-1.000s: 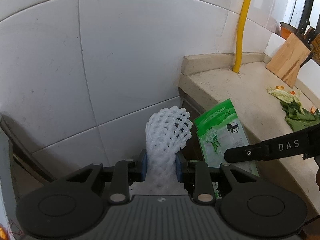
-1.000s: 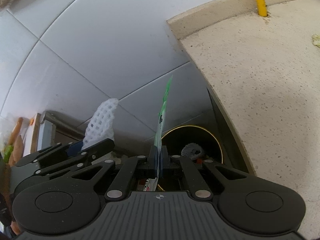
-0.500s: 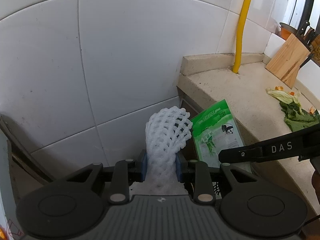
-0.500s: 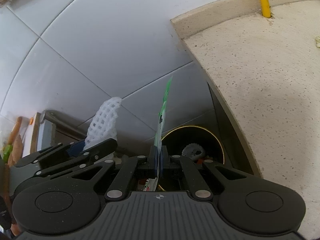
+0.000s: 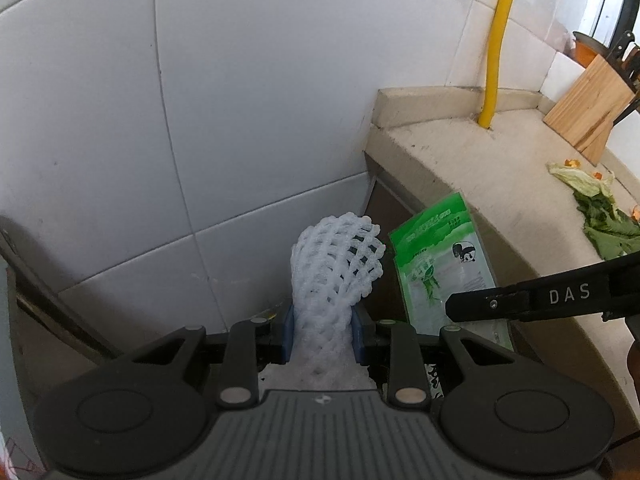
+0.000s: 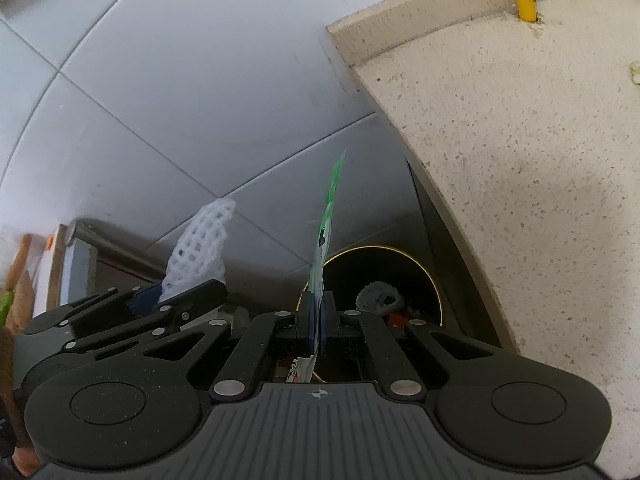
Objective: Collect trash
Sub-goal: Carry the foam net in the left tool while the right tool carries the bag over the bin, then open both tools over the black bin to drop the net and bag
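Since your left tongs (image 5: 323, 334) clamp the white foam net (image 5: 336, 264) and your right tongs (image 6: 316, 322) pinch the green packet (image 6: 326, 232) fully closed, bring both above the bin (image 6: 416, 264) mouth beside the bench (image 6: 520, 152), then release.

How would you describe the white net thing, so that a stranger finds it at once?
Look beside the stone counter, before the tiled wall. The left gripper clamps a white foam net sleeve. Unlike the flat green packet next to it, it is puffy, with open mesh.
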Demonstrator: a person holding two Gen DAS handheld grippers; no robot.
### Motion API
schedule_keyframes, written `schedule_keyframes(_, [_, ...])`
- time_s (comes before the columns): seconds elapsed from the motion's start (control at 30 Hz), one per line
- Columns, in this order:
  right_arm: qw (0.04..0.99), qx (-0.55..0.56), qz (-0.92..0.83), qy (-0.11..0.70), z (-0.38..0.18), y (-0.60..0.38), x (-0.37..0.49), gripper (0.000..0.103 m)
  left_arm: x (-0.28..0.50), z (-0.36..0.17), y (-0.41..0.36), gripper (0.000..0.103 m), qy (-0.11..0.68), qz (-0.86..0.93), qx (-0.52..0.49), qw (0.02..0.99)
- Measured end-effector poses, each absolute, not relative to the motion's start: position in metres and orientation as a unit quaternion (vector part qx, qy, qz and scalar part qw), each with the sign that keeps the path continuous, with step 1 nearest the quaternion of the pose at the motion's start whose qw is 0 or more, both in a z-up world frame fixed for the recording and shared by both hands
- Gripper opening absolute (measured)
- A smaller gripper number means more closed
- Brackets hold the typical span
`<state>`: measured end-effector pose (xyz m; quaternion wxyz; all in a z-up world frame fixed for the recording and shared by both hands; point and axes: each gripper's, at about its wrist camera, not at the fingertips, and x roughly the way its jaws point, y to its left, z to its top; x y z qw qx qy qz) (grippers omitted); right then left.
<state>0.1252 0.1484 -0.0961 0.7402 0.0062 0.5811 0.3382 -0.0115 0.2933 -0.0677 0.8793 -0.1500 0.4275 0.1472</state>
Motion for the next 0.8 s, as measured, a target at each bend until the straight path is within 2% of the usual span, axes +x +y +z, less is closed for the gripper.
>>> schedule_keyframes(0.47, [0.733,-0.003,0.332,0.593,-0.113,0.156,0.132,0.005,0.0,-0.086,0.303,0.023,0.466,0.135,-0.184,0.855])
schedule_keyframes(0.8, [0.732,-0.018,0.325,0.599,-0.126,0.171,0.138,0.005,0.009,-0.094,0.311,0.03,0.478,0.138,-0.198,0.845])
